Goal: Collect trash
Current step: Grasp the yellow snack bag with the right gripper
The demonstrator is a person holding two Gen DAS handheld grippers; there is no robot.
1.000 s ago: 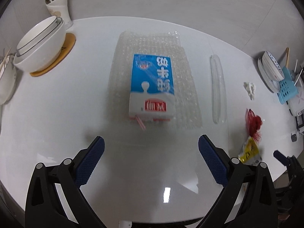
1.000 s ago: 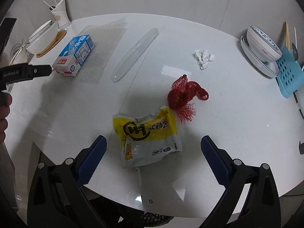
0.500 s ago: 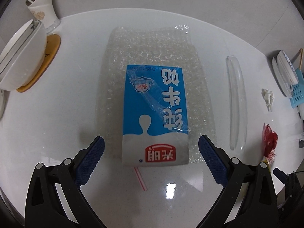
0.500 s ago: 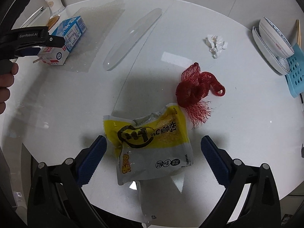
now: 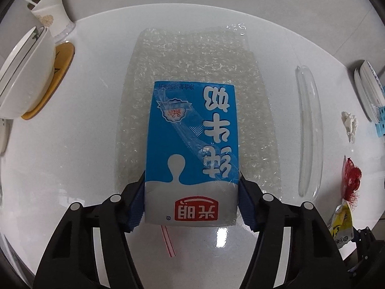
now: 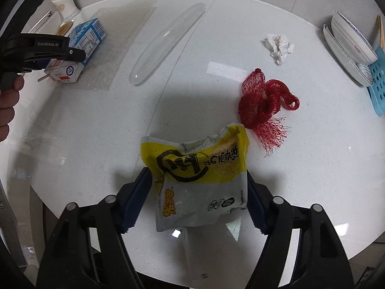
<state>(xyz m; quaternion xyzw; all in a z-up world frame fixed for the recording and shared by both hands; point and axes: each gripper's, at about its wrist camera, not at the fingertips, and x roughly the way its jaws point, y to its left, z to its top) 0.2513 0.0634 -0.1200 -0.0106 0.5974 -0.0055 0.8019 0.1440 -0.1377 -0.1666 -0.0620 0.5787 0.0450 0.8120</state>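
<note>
Hidden/cut off: the bowls point(image 5: 24, 77) at the left edge of the left wrist view are cropped, so contents can't be told; same for the stacked dishes point(image 6: 349, 48) at the right edge of the right wrist view. A straw point(image 5: 168, 240) pokes out from under the milk carton point(image 5: 192, 156), rest of it covered. The far end of the snack bag point(image 6: 199, 175) is crumpled; small print there is too fine to read.

Containers: a paper cup point(image 5: 51, 16) at top left w/ thin sticks in it, can't say what they are. Bowls sit on a round wooden coaster point(image 5: 51, 77).

Writing: carton is blue & white w/ Chinese characters seen upside down and a red logo; the figure 3.2 shows on a badge. "GenRobot.AI" is printed on the left gripper's side in the right wrist view; "PERFECT" on a dish rim.

Left gripper point(image 5: 191, 200): jaws have just been closing, pads now pressed on both sides of the carton's near end. Carton lies flat on bubble wrap point(image 5: 192, 67) on the white table point(image 5: 72, 156).

Right gripper point(image 6: 198, 197): also just closed in, pads against both edges of the yellow & grey bag, near table's front edge. Red mesh netting point(image 6: 262, 103) just beyond the bag, crumpled tissue point(image 6: 279, 44) further off, a clear long plastic piece point(image 6: 168, 41) between bag and carton.
</note>
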